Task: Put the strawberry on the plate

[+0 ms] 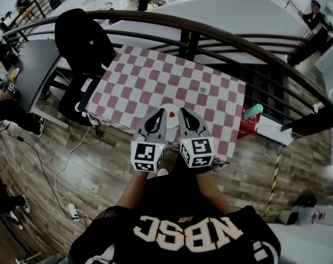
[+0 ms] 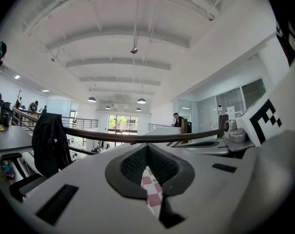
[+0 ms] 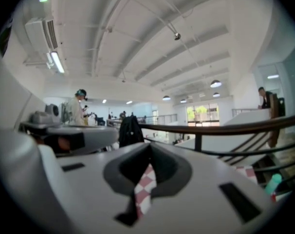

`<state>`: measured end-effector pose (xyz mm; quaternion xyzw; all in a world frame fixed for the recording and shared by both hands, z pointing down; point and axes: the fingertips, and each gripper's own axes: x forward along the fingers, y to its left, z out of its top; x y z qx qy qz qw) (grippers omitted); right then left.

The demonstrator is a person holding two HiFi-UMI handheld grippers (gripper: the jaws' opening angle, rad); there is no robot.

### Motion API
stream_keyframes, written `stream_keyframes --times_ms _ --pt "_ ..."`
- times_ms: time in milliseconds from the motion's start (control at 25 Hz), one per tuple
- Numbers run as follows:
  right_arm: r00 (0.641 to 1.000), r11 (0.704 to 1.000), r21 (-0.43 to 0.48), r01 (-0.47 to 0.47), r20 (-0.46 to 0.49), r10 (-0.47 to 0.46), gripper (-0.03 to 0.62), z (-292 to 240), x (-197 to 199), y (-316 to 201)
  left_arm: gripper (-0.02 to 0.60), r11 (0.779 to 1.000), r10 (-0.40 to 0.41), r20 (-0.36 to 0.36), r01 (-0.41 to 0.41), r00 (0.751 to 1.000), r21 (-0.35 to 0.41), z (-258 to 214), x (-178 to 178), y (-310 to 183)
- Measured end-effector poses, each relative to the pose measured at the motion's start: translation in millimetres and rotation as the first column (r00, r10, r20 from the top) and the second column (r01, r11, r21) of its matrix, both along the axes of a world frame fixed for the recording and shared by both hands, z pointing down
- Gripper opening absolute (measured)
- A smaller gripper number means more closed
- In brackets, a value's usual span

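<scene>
A white plate (image 1: 170,123) lies near the front edge of the red-and-white checked table (image 1: 155,76). A small red thing on it looks like the strawberry (image 1: 172,115). My left gripper (image 1: 160,113) is just left of the plate and my right gripper (image 1: 183,112) just right of it, both pointing away from me over the cloth. In the left gripper view the left gripper (image 2: 147,149) has its jaws together with nothing held. The right gripper (image 3: 150,149) looks the same in the right gripper view. Only a sliver of checked cloth shows through each.
A dark curved railing (image 1: 210,34) runs behind the table. A black chair draped with a jacket (image 1: 81,37) stands at the table's left. A teal bottle (image 1: 253,111) and a red box (image 1: 246,126) sit off the right side. A small green thing (image 1: 204,89) lies on the cloth.
</scene>
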<state>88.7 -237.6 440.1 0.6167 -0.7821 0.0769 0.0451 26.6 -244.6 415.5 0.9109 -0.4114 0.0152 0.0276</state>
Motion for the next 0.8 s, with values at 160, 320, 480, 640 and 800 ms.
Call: stream_keyframes --times_ms 160,320,480,640,800 --pt "1.000 1.000 0.024 -0.008 -0.008 0.009 0.017 -7 -6 3 0.008 1.000 -0.004 -0.025 0.005 1.000 0.008 -5 -6 3" --pt "1.000 1.000 0.026 -0.011 -0.024 0.012 0.017 -8 -10 7 0.008 1.000 -0.002 -0.038 0.002 0.999 0.007 -2 -11 6" --pt "0.999 1.000 0.003 -0.013 -0.029 0.013 0.017 0 -12 6 0.008 1.000 -0.006 -0.040 0.006 0.999 -0.015 9 -15 4" --pt "0.999 1.000 -0.021 -0.006 -0.036 0.005 0.017 9 -14 0 0.008 0.998 -0.024 -0.050 0.021 0.998 -0.060 24 -20 -3" --pt "0.999 0.999 -0.052 -0.001 -0.042 -0.001 0.017 23 -13 -15 0.008 0.995 -0.033 -0.062 0.027 0.998 -0.096 39 -19 -19"
